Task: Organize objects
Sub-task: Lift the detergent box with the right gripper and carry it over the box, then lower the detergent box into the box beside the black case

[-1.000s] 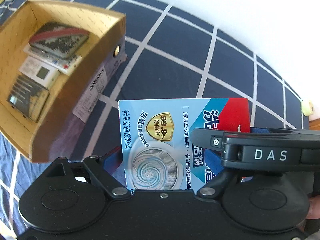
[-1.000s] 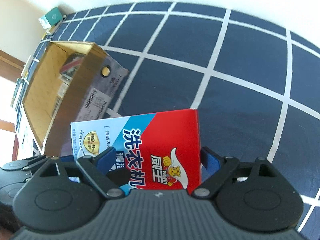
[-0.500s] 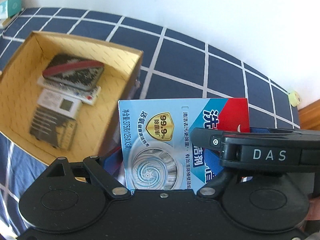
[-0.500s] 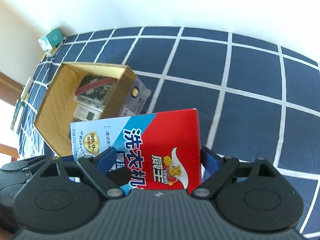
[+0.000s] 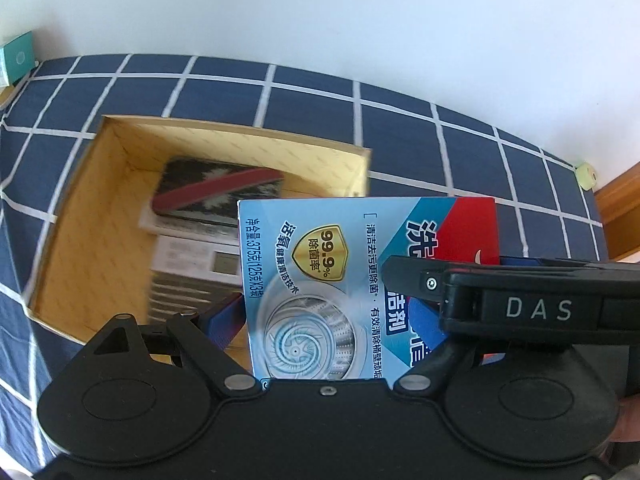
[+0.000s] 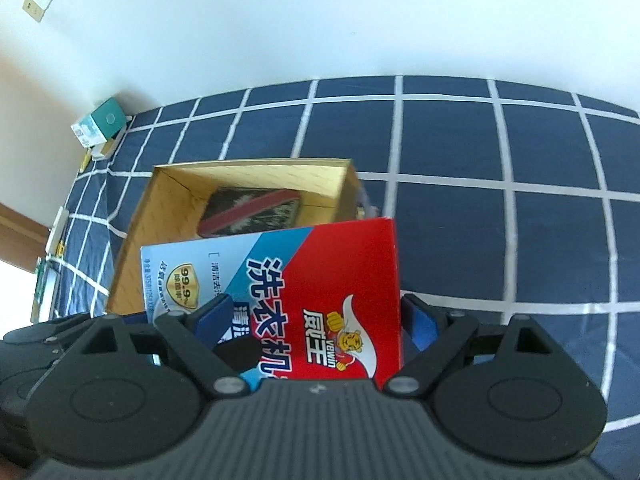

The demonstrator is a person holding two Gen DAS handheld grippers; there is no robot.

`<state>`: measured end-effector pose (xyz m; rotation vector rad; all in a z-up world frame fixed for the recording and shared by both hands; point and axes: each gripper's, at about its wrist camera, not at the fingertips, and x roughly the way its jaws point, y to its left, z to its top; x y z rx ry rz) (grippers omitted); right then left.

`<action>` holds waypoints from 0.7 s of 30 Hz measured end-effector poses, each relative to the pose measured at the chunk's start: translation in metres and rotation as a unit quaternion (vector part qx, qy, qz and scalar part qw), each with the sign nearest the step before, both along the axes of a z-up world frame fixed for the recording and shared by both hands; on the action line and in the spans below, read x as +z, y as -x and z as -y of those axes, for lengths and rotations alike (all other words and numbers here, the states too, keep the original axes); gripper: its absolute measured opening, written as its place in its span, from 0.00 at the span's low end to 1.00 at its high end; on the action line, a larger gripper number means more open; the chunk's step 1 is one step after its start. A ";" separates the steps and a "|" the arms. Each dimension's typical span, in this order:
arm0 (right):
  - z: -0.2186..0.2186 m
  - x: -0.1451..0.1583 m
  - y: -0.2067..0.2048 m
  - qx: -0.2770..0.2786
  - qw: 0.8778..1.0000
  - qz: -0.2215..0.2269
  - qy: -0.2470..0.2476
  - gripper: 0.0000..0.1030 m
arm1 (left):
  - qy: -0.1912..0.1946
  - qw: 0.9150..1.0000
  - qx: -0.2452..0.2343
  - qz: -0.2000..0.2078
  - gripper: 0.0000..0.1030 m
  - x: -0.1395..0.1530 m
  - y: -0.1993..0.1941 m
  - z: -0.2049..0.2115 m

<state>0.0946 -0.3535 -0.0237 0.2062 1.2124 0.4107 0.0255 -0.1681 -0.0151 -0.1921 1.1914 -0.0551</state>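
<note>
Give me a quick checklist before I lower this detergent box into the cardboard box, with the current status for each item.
1. Left gripper grips the detergent box: ok, blue pads on both sides.
2. Right gripper grips the same box: ok, pads press its edges.
3. Cardboard box open on top: ok.
4. Free floor space inside: not ok at the far end, where a dark red-striped case and a white device lie; near end cannot tell, hidden by the held box.
5. Held box over the opening: cannot tell; it overlaps the near right corner in both views.
6. Held box level: ok in the left view, slightly tilted in the right view.
</note>
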 end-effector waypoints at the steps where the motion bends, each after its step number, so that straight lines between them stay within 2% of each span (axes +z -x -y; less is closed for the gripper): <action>1: -0.008 0.000 0.001 -0.004 1.000 -0.001 -0.001 0.87 | -0.001 1.000 -0.003 -0.001 0.84 0.000 0.000 -0.007; 13: -0.081 -0.024 0.004 -0.038 0.999 -0.026 -0.003 0.86 | -0.014 0.999 -0.034 -0.028 0.84 -0.020 -0.010 -0.080; 21: -0.111 -0.048 0.001 -0.056 0.997 -0.046 -0.004 0.85 | -0.021 0.997 -0.050 -0.048 0.84 -0.040 -0.020 -0.109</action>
